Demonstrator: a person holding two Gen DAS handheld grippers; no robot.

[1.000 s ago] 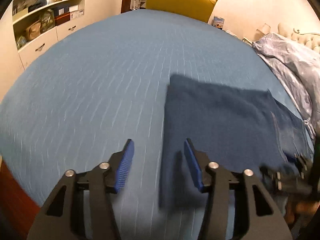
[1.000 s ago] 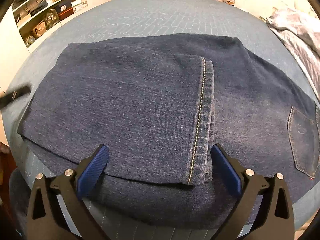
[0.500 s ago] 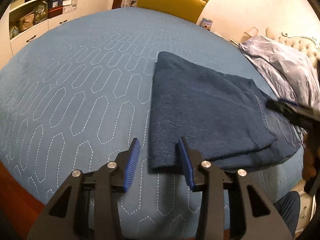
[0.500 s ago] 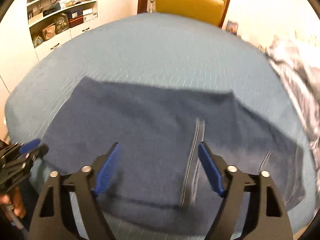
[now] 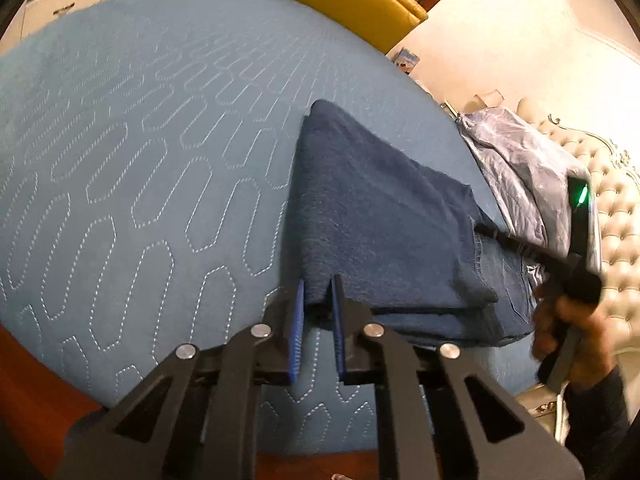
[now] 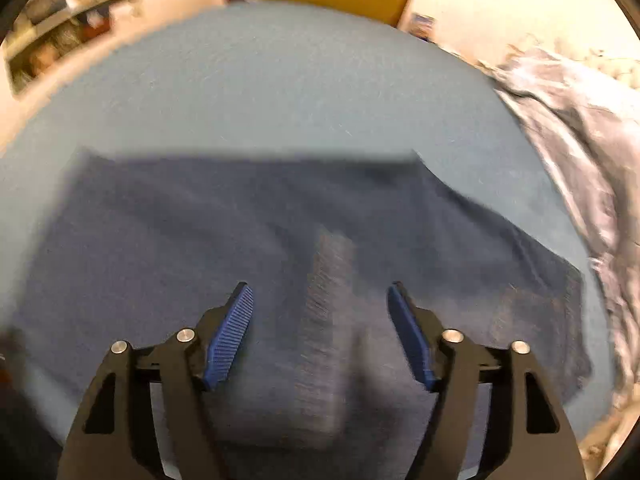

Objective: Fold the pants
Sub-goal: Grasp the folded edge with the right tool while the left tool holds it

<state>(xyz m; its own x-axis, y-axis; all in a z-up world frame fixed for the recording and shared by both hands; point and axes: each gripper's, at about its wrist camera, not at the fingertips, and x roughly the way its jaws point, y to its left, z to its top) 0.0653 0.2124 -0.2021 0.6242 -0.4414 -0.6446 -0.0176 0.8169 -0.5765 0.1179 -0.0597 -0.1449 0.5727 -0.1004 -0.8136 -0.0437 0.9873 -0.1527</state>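
Observation:
Dark blue jeans (image 5: 380, 216) lie folded on the light blue quilted bed cover (image 5: 140, 160). My left gripper (image 5: 318, 284) is at the pants' near left corner. Its jaws are closing, and the blue pads press on that folded corner between them. In the right wrist view the picture is blurred. My right gripper (image 6: 318, 292) hangs open above the middle of the jeans (image 6: 180, 240), over a stitched leg hem (image 6: 328, 280), with nothing between its fingers. The left wrist view also shows the right gripper (image 5: 520, 246) from the side, over the pants' right end, held by a person's hand (image 5: 568, 320).
A crumpled pale blue duvet (image 5: 528, 168) lies right of the pants, against a tufted cream headboard (image 5: 616, 208). A yellow chair (image 5: 352, 0) stands beyond the bed's far edge. The bed's wooden edge (image 5: 24, 380) runs near left. Shelves (image 6: 60, 20) stand at far left.
My left gripper moved in on the pants' near corner and narrowed its jaws onto it. My right gripper rose away from the jeans, with its jaws somewhat narrower than a second ago.

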